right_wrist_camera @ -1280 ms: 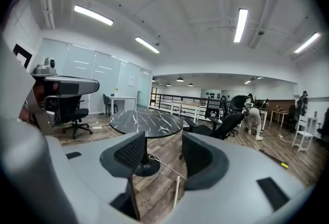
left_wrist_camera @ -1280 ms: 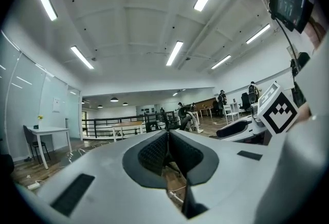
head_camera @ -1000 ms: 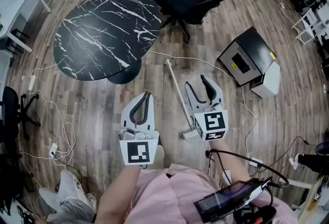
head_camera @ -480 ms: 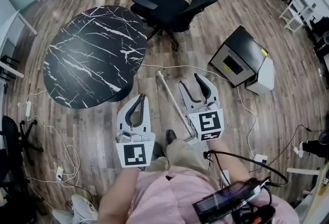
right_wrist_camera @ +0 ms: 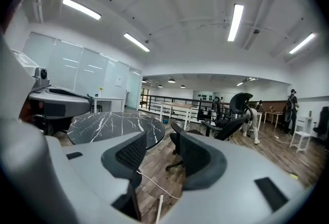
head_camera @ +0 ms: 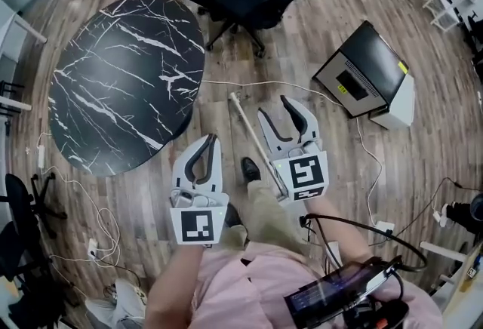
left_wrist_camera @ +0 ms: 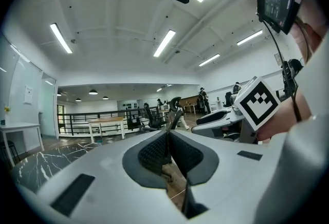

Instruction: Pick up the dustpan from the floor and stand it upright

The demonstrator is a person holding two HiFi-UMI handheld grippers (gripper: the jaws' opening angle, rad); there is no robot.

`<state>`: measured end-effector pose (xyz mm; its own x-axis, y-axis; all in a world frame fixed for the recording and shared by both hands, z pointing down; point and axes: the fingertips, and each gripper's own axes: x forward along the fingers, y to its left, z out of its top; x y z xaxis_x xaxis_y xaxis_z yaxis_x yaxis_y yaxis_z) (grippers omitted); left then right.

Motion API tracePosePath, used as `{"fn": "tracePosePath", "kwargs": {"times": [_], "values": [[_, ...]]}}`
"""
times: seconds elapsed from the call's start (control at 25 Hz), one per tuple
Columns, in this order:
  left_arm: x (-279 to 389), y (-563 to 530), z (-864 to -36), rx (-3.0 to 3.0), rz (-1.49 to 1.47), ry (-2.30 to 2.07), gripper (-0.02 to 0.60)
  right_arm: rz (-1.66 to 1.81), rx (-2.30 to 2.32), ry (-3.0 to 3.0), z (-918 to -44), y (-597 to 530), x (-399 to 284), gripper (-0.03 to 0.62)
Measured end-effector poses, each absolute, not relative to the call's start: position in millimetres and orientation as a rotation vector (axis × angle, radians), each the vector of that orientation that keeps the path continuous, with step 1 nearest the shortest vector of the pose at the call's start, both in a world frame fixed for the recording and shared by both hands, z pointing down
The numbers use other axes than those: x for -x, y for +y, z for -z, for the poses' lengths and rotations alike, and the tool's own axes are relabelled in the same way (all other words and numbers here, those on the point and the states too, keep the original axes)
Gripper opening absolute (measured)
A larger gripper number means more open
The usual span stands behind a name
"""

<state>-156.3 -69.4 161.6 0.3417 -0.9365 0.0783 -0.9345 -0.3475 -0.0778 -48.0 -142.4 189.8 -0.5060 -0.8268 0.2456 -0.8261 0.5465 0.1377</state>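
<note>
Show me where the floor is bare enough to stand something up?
Bare boards: between the marble table and the left gripper; also right of the white cable, near the black box. Crowded around the long handle and shoe.

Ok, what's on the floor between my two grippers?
Head view: the dustpan's long white handle and the person's black shoe lie between the left gripper and the right gripper.
</note>
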Motion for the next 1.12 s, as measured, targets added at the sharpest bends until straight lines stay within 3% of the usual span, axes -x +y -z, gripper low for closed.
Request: {"fn": "tracePosePath", "kwargs": {"times": [0.52,1.12], "values": [[142.5,-175.9,-304.3,2.67,0.43,1.794,0.012,-0.183,-1.234,-2.466,-322.7,-243.9,43.9,0.201],[146.6,-238.0,-487.2,2.762,0.468,1.859,0.012,-0.316,-1.112,-2.407,-522.7,-286.4,57.7,0.188]]}}
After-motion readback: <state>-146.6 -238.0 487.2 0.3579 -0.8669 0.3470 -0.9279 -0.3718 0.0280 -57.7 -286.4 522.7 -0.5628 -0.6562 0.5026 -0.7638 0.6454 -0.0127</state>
